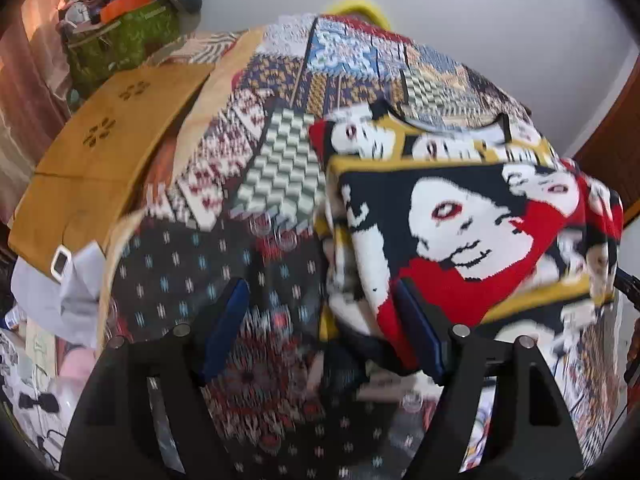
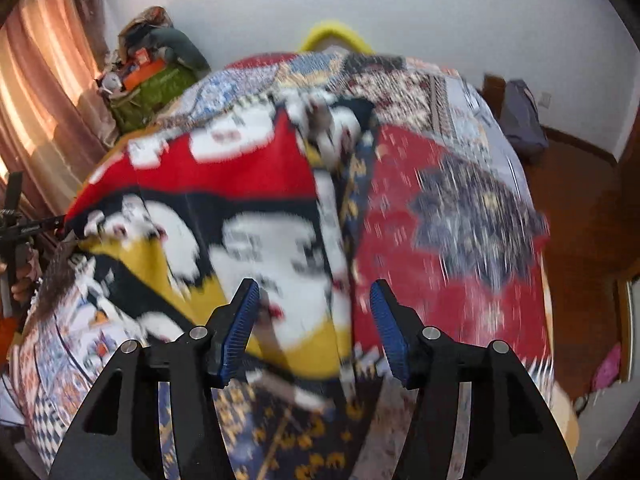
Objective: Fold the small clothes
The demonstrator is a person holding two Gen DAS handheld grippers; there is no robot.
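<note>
A small knitted garment [image 1: 460, 224] with white faces on red, black and yellow lies partly folded on a patchwork bedspread [image 1: 280, 160]. My left gripper [image 1: 324, 320] is open, its right finger at the garment's near left edge. In the right wrist view the same garment [image 2: 240, 208] lies ahead and to the left. My right gripper [image 2: 314, 320] is open over its near right edge, with cloth showing between the fingers. Both views are motion-blurred.
A tan folding table top [image 1: 108, 140] lies at the left of the bed. A green bag [image 1: 120, 44] piled with items stands by the curtain. A yellow hoop [image 2: 336, 36] shows behind the bed. Wooden floor [image 2: 580, 220] lies to the right.
</note>
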